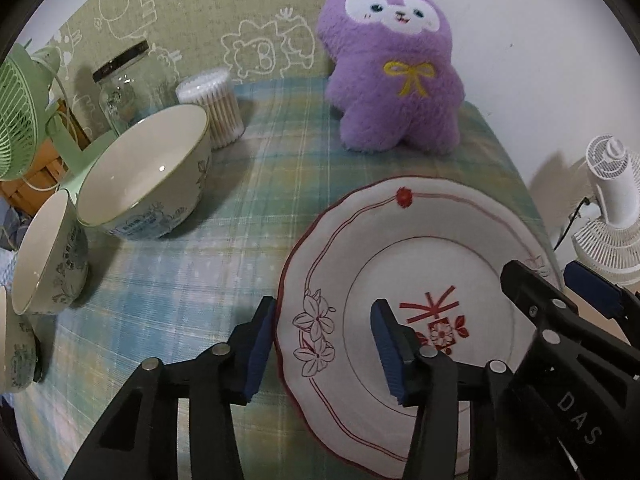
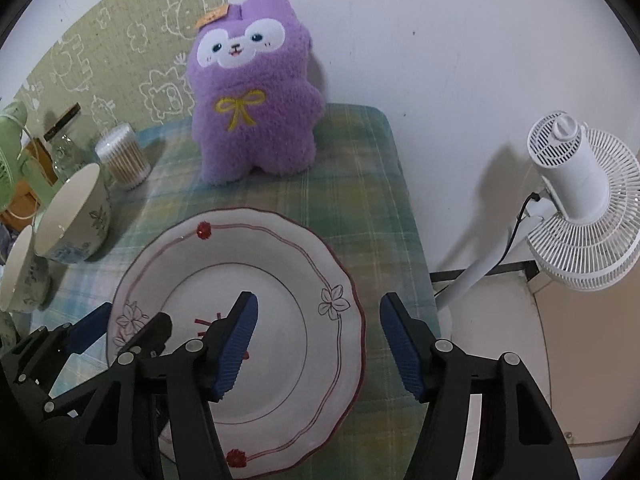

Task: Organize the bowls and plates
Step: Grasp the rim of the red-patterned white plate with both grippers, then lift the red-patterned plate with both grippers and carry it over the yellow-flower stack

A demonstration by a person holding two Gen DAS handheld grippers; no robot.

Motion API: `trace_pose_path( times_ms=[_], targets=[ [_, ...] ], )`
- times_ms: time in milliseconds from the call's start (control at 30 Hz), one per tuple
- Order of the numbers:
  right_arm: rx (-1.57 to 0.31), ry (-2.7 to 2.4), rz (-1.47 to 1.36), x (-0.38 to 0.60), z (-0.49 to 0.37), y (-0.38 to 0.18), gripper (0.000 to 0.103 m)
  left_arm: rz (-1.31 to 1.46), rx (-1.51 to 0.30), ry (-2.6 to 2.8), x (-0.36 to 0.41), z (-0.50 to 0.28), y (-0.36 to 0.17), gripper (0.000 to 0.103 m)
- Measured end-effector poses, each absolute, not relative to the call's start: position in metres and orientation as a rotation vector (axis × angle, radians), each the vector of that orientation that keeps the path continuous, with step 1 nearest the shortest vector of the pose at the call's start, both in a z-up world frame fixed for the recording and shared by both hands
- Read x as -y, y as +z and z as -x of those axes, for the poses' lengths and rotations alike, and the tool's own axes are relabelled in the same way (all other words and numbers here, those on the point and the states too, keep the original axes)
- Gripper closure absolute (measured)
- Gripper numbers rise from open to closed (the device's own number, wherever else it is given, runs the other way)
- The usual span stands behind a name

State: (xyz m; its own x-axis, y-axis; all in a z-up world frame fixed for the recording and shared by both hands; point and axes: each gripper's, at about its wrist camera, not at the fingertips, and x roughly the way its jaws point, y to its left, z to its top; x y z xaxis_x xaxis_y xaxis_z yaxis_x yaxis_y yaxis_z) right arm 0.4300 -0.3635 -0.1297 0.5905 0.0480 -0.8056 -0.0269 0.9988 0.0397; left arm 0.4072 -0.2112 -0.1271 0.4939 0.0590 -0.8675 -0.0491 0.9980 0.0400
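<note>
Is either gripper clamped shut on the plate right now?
No: the left gripper and right gripper both stand open, each straddling the rim of the plate.

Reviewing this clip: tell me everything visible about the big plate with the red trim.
The plate is white glazed ceramic, scalloped, with a dark red rim, red line rings, outlined flowers and a red centre motif. It lies flat and empty on the plaid cloth. The left hand-held gripper and right hand-held gripper, both open, straddle opposite edges.

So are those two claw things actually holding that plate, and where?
Nothing is held yet. Both the left gripper and right gripper are open, each straddling an opposite rim of the plate, which lies on the table.
</note>
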Motion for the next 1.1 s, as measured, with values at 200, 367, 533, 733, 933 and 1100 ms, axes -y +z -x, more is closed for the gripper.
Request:
trace_pose_path(
  times_ms=[200,367,533,733,933,1100],
  targets=[
    [-0.966,0.044,-0.021,0.363,-0.437,-0.138,0.039,-0.026,-1.067,0.078,0.208,-0.410,-0.129,0.060],
    [-0.994,0.048,-0.007,0.361,-0.441,-0.146,0.046,-0.040,-1.065,0.084,0.207,-0.412,-0.129,0.062],
    [-1.017,0.051,-0.011,0.362,-0.442,-0.153,0.049,-0.027,-1.076,0.082,0.205,-0.415,-0.130,0.063],
    [-1.017,0.055,-0.022,0.364,-0.443,-0.152,0.050,-0.046,-1.071,0.082,0.206,-0.415,-0.128,0.063],
    [-1.018,0.037,-0.033,0.369,-0.442,-0.152,0.063,-0.046,-1.081,0.077,0.206,-0.415,-0.126,0.063],
    [-1.024,0.027,-0.022,0.367,-0.443,-0.151,0.063,-0.073,-1.073,0.085,0.208,-0.412,-0.127,0.063]
  ],
)
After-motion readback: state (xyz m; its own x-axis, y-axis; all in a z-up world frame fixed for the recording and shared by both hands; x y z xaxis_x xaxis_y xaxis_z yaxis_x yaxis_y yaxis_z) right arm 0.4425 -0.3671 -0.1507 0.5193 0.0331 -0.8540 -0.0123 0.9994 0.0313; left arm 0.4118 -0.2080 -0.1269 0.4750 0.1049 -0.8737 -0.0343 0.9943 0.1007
